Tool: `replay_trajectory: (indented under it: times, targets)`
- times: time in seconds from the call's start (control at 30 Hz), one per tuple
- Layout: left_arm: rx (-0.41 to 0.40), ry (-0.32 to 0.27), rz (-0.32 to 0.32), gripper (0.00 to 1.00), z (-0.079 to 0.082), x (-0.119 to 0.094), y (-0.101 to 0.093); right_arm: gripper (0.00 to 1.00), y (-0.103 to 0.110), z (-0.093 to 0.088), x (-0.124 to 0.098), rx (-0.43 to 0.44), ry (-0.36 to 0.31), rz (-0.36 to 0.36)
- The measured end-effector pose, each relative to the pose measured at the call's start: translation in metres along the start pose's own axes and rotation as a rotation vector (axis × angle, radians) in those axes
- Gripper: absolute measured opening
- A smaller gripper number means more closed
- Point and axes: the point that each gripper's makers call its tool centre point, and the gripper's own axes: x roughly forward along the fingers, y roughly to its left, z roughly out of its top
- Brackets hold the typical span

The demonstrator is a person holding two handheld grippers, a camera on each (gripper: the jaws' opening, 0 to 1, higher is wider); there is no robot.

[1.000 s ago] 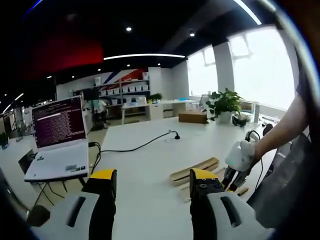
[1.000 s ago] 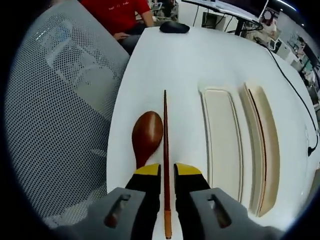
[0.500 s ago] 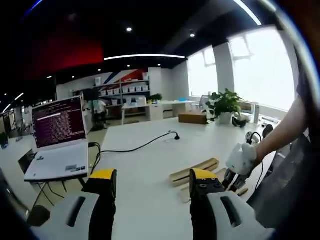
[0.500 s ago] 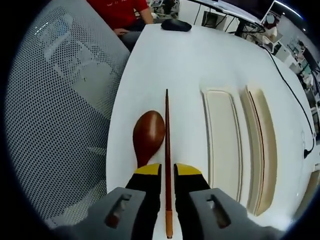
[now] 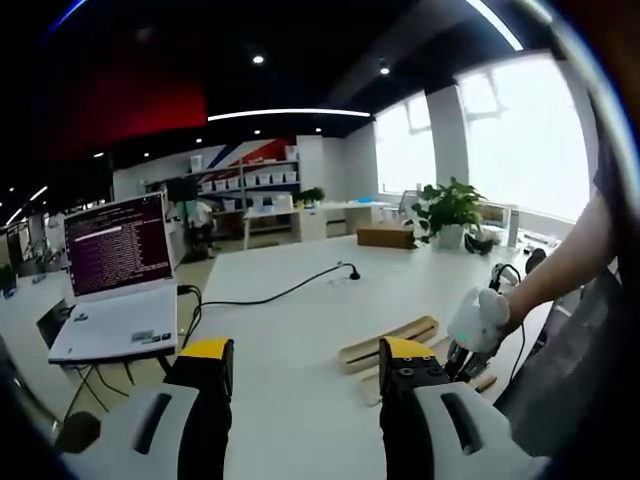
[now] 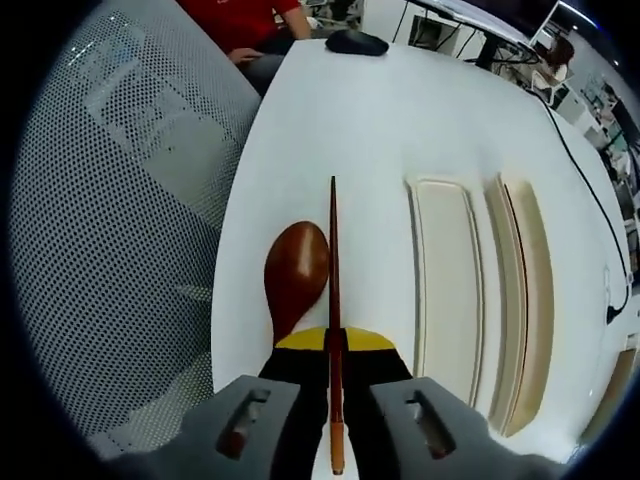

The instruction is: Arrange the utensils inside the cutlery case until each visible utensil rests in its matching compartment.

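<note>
Right gripper pinches the thin, stiff, light, likely slippery chopstick near its butt, by the desk edge beside the spoon; left gripper spread, empty.

White table: wooden spoon left of right jaws; chopstick between them; open cutlery case to their right; computer mouse far ahead; laptop left of left jaws.
</note>
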Motion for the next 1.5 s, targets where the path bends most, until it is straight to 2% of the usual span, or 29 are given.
replay_trajectory:
  times: [1.1,1.33,1.5]
  targets:
    - [0.012,0.002,-0.010,0.60,-0.0036,0.0022,0.0007,0.00,-0.0007,-0.0002,0.0008,0.005,0.048,0.019]
    - [0.021,0.026,-0.024,0.60,-0.0094,0.0043,0.0021,0.01,-0.0018,0.0009,0.0018,0.002,0.092,0.051]
    - [0.025,0.018,-0.016,0.60,-0.0064,0.0021,0.0026,0.01,-0.0012,-0.0002,0.0017,-0.005,0.112,0.064]
